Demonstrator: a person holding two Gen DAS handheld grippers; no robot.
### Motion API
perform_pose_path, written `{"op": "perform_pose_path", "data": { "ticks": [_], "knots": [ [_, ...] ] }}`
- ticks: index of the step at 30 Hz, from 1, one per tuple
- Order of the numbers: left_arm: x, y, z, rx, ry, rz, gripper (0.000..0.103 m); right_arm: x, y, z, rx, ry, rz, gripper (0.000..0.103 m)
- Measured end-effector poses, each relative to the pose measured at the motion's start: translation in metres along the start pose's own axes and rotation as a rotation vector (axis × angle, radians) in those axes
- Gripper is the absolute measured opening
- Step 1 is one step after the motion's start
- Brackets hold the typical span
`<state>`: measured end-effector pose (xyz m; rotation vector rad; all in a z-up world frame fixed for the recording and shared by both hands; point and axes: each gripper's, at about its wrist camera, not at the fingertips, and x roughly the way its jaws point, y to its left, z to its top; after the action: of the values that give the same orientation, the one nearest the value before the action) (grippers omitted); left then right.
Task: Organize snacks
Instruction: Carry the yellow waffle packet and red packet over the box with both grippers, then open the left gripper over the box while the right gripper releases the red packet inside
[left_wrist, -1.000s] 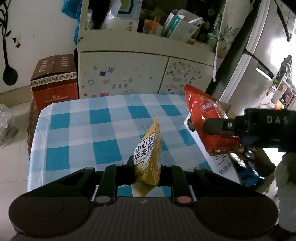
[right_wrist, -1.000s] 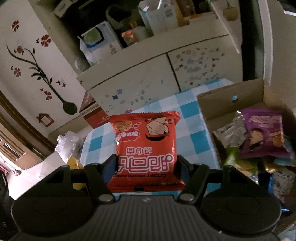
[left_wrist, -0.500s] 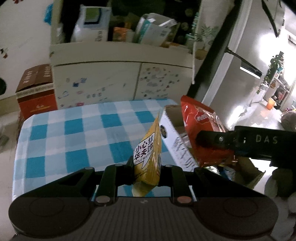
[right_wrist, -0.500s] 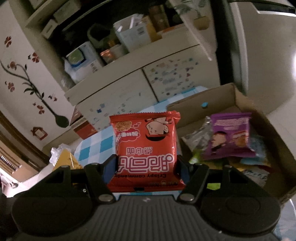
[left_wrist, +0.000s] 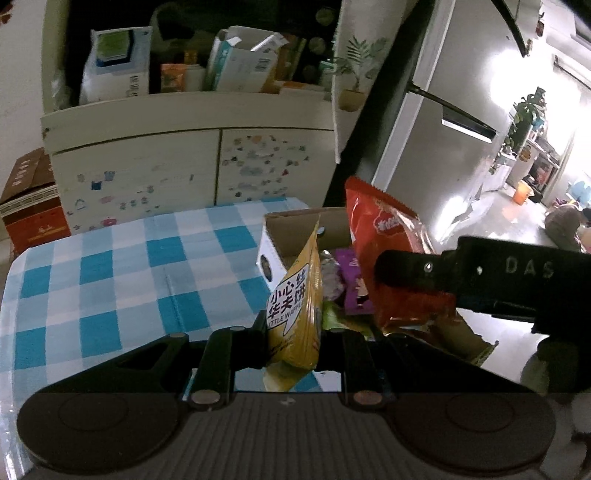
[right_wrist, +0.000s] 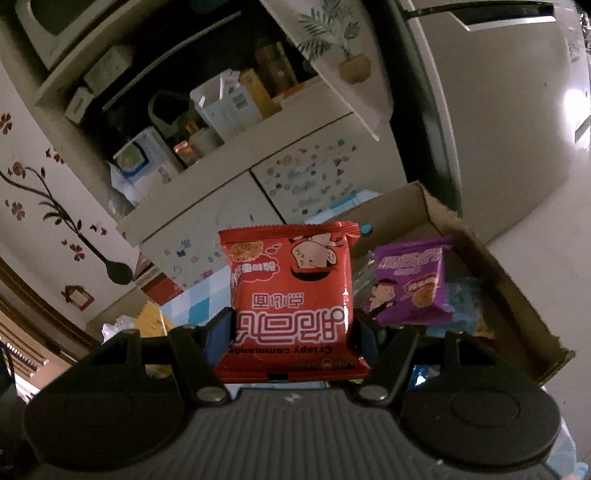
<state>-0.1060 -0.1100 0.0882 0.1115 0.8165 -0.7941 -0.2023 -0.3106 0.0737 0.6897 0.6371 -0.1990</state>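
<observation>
Through my left wrist camera, my left gripper (left_wrist: 291, 343) is pinched tight on the thin yellow foil waffle packet (left_wrist: 297, 306), held edge-on above the near end of the open brown cardboard box (left_wrist: 295, 221) at the right edge of the blue-and-white checked tablecloth (left_wrist: 110, 280), while to the right my right gripper (left_wrist: 410, 273) carries the red crinkly snack bag (left_wrist: 391, 254) over the same box. Through my right wrist camera, those jaws stand partly apart and clamp that red bag (right_wrist: 291, 295) by its sides, with a purple snack packet (right_wrist: 410, 280) and other wrappers already lying in the box (right_wrist: 517, 295) just beyond; I judge that sorting is well under way, with both held packs not yet dropped in.
</observation>
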Motion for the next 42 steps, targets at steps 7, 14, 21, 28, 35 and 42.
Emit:
{"op": "perform_pose_path", "data": {
  "ticks": [7, 14, 21, 28, 35, 42],
  "knots": [
    [0.011, -0.022, 0.006, 0.003, 0.006, -0.031, 0.023, -0.02, -0.027, 0.014, 0.041, -0.046, 0.005, 0.068],
    [0.03, -0.051, 0.011, 0.01, 0.021, -0.074, 0.023, -0.035, -0.065, 0.025, 0.173, -0.093, -0.021, 0.069],
    [0.057, -0.075, 0.011, 0.006, 0.056, -0.097, 0.025, -0.029, -0.079, 0.026, 0.243, -0.088, -0.042, 0.069],
    [0.063, -0.088, 0.007, -0.022, 0.044, -0.078, 0.081, -0.02, -0.09, 0.025, 0.328, -0.058, -0.054, 0.083],
    [0.045, -0.081, 0.006, -0.036, 0.058, -0.024, 0.093, -0.029, -0.088, 0.024, 0.327, -0.08, -0.075, 0.088],
    [0.03, -0.062, -0.003, -0.103, 0.113, 0.045, 0.098, -0.041, -0.067, 0.021, 0.188, -0.083, -0.176, 0.092]
  ]
}}
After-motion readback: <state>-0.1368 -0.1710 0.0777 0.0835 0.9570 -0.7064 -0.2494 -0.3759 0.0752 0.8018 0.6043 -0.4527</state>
